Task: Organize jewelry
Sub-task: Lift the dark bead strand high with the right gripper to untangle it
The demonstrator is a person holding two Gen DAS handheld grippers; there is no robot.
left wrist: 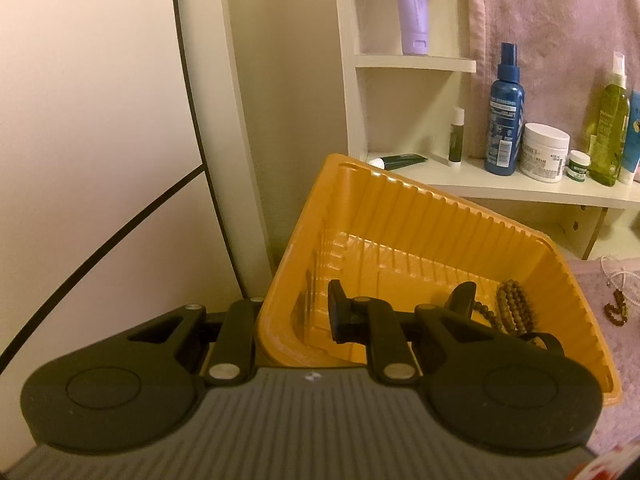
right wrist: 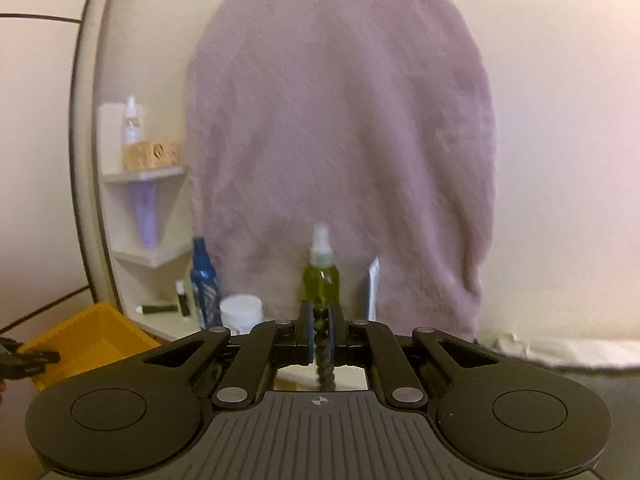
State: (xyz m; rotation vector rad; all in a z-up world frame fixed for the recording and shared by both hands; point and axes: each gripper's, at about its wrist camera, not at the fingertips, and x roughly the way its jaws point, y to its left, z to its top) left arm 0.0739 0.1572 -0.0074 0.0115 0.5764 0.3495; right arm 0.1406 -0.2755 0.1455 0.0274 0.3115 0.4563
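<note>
In the left wrist view my left gripper point(left wrist: 400, 304) is open, its fingers spread above the inside of a yellow ridged plastic tray point(left wrist: 400, 216). A brown beaded bracelet point(left wrist: 514, 308) lies in the tray's right corner beside the right finger. More beads and a thin white string point(left wrist: 616, 308) lie on the pink towel at right. In the right wrist view my right gripper point(right wrist: 321, 322) is shut on a dark beaded strand point(right wrist: 324, 360) that hangs down between the fingers. The yellow tray point(right wrist: 92, 332) shows at lower left there, with the left gripper's tip beside it.
A white shelf unit point(left wrist: 500, 186) behind the tray holds a blue spray bottle point(left wrist: 505, 120), a white jar point(left wrist: 545, 152), a green bottle point(left wrist: 608, 128) and small tubes. A pink towel point(right wrist: 340, 140) hangs over the mirror. A black-rimmed mirror edge point(left wrist: 192, 80) runs at left.
</note>
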